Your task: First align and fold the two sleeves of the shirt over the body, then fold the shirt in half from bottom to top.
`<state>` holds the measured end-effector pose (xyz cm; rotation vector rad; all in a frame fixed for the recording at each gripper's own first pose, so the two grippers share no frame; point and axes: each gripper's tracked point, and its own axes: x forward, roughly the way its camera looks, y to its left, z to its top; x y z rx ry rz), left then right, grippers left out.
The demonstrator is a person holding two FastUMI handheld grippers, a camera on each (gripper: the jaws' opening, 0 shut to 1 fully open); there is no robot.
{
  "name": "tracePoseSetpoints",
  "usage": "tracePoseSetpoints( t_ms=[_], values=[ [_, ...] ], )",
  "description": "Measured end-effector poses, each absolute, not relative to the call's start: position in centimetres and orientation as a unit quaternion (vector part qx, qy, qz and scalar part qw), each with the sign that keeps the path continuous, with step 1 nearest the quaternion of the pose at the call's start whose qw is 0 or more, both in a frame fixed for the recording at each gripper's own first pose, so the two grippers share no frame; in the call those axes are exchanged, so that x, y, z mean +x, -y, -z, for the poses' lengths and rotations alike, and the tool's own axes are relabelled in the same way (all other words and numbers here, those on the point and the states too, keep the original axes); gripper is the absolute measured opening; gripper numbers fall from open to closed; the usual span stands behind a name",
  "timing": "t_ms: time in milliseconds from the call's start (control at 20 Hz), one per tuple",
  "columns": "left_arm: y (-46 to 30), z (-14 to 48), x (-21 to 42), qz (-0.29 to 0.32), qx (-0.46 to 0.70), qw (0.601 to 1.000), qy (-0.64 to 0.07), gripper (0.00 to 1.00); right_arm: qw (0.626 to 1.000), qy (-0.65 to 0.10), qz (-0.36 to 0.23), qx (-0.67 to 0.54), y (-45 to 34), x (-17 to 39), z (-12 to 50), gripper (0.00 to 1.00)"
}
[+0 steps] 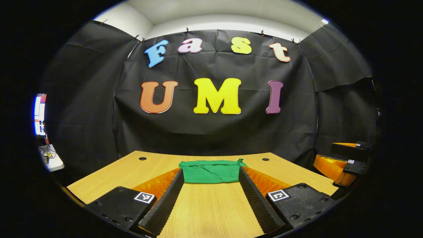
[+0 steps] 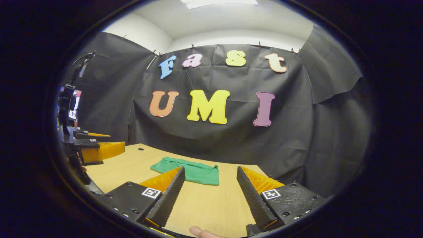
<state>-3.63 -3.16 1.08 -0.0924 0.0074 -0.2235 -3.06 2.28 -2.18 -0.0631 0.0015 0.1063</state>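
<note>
Both grippers are sitting wide apart, grasping nothing. Left gripper is hovering over the table, fingers spread w/ bare wood showing between them; tips are framing the shirt from this view, but can't tell if they're touching it. Right gripper is likewise splayed, nothing between its fingers, hanging above the wood. Its left fingertip is overlapping the shirt's near edge in the picture; contact unclear.

Each gripper body is carrying small square black-and-white marker tags, no readable text on them.

Shirt: green, lying flat in a compact rectangle toward the table's far side, near the black cloth wall.

Other gripper is showing at the far right of the left gripper view and at the far left of the right gripper view.
</note>
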Motion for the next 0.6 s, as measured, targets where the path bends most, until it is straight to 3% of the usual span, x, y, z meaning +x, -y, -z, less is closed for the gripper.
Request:
tracePoseSetpoints(
  t_ms=[600],
  values=[
    [2.54, -0.82, -2.95, 0.104, -0.063, 0.993, -0.004, 1.0, 0.997, -0.01, -0.057, -0.044, -2.93, -2.8, 2.8, 0.95]
  ],
)
